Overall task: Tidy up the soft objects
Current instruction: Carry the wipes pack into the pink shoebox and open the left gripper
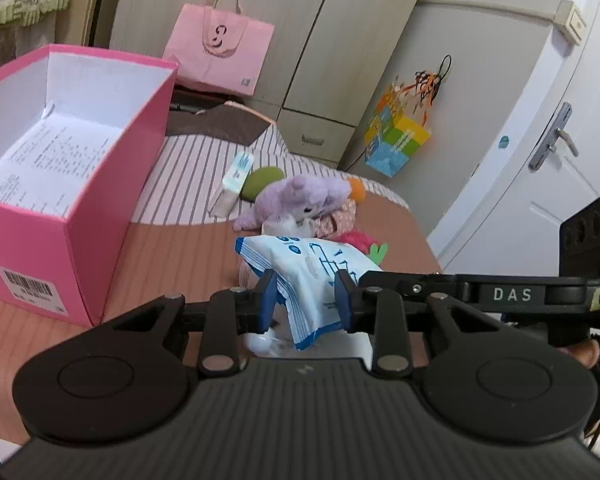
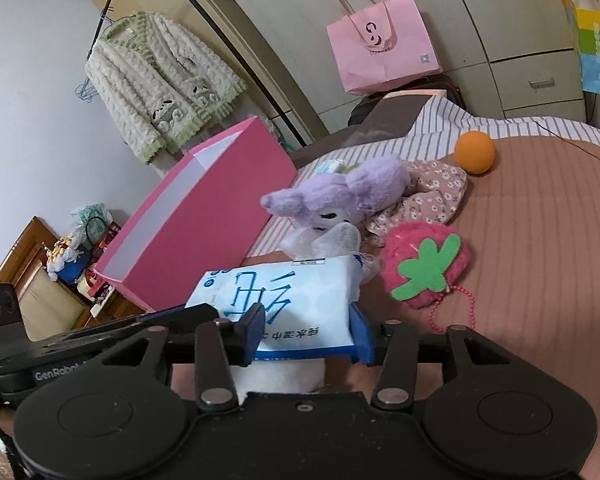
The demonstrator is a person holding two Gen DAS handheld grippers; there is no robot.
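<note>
A white and blue pack of wet wipes (image 1: 312,280) (image 2: 288,300) is held above the bed by both grippers. My left gripper (image 1: 306,300) is shut on one end and my right gripper (image 2: 306,334) is shut on the other. Behind it lie a purple plush toy (image 1: 296,200) (image 2: 340,196), a pink strawberry plush (image 2: 424,268) (image 1: 358,242), a floral cloth (image 2: 436,196), an orange ball (image 2: 475,152) and a green soft object (image 1: 260,182). An open pink box (image 1: 72,184) (image 2: 204,216) stands to the left with a paper sheet inside.
A small tissue pack (image 1: 232,184) leans by the green object. A pink paper bag (image 1: 220,52) (image 2: 384,44) stands at the bed's far end by the wardrobe. A colourful bag (image 1: 396,140) hangs near the white door (image 1: 540,152). A fleece jacket (image 2: 160,80) hangs on a rack.
</note>
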